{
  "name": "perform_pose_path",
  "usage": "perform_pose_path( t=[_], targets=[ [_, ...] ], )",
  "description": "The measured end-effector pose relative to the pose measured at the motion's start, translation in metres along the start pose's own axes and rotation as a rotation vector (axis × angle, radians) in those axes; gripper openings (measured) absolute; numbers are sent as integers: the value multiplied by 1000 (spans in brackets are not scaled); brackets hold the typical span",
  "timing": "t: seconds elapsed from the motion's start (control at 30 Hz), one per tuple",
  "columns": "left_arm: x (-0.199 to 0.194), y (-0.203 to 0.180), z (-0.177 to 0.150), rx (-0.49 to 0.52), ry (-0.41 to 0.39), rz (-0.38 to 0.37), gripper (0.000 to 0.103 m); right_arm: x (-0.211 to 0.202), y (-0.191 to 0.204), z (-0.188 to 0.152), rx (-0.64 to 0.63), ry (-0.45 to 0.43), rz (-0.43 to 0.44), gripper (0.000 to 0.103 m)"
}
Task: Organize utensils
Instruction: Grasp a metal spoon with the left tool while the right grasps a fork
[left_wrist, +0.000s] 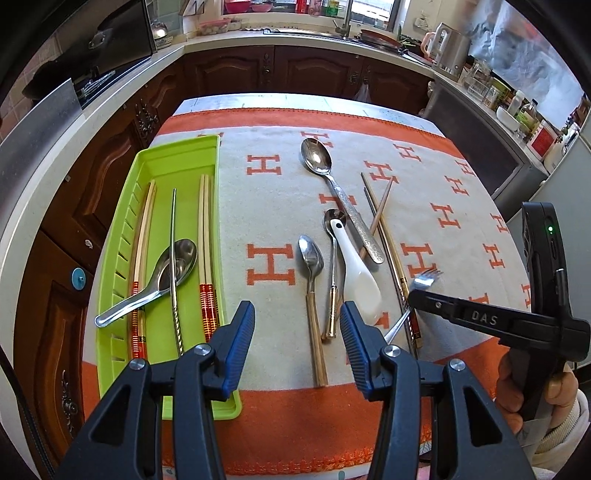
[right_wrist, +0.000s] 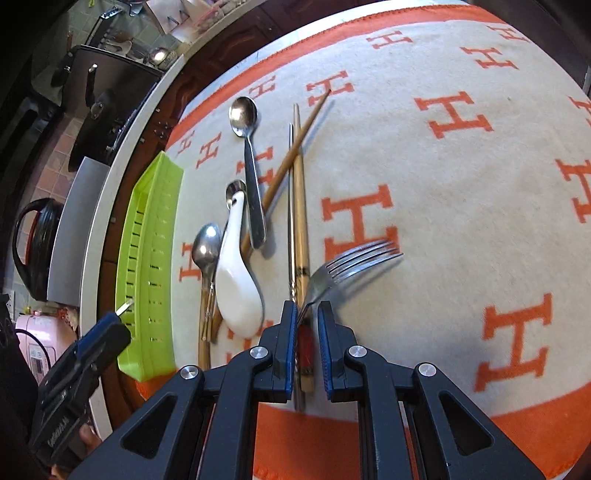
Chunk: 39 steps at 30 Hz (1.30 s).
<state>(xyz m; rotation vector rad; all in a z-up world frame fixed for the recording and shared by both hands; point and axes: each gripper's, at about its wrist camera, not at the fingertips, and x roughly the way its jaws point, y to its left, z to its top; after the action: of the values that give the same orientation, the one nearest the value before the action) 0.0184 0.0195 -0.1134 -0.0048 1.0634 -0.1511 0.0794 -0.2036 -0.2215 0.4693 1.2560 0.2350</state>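
Right gripper (right_wrist: 307, 314): we hold it clenched on the neck of a metal fork (right_wrist: 354, 258), tines fanning toward the right of the right-wrist frame. The grip sits low on the handle, we judge, so the tines stay clear of the cloth while we carry it.
Left gripper (left_wrist: 297, 325): jaws apart with nothing between the pads, poised low in the left-wrist frame over the gap between tray and loose cutlery, ready, we think, for the next pick.
Green tray (left_wrist: 177, 151): left side of the left-wrist frame, on the orange-and-cream blanket (left_wrist: 424, 177). It already holds two pairs of red-banded chopsticks (left_wrist: 207, 258), a steel soup spoon (left_wrist: 162, 277) lying crosswise and a slim twisted-handle metal piece.
Loose pile: centre of the left-wrist frame. A large steel spoon (left_wrist: 332, 188), a white ceramic spoon (left_wrist: 354, 266) lying over a small spoon, a gold-handled spoon (left_wrist: 314, 295) and crossed chopsticks (left_wrist: 384, 221) remain unsorted.
Fork's destination: we judge the tray, across the frame to the left.
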Motion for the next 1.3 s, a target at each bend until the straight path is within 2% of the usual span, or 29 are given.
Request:
perform_pose_path(
  t=[0.1,0.13,0.27,0.43,0.7,0.87,0.93,1.0,1.13,1.23,1.27,1.3],
  targets=[
    [3,-4,3,16,4,-2,46,1,5,2,-15,-33,-22,11],
    [4,-6,5,22,3,-4,46,1,6,4,-21,-47,-37,8],
    [9,-11,22,26,1,-21,46,-7,7,13,-28,-101,-62,4],
    [26,-14,55,-1,46,-72,46,-39,11,28,-94,-144,-62,2],
    [83,-7,114,-124,146,-154,46,-88,14,59,-159,-173,-34,2],
    [126,-12,131,-169,200,-126,46,-96,11,76,-170,-171,-27,2],
    [141,-14,132,-185,227,-122,42,-96,8,78,-166,-163,-21,2],
    [154,-16,133,-199,251,-123,33,-91,5,81,-157,-151,-14,2],
    [164,-18,137,-215,239,-124,33,-77,-3,84,-142,-128,-5,2],
    [166,-26,138,-189,230,-103,32,-69,-11,87,-129,-112,4,2],
    [167,-29,138,-185,230,-96,26,-66,-14,88,-123,-106,9,2],
    [168,-30,139,-191,233,-105,16,-64,-16,89,-119,-104,13,2]
  ],
)
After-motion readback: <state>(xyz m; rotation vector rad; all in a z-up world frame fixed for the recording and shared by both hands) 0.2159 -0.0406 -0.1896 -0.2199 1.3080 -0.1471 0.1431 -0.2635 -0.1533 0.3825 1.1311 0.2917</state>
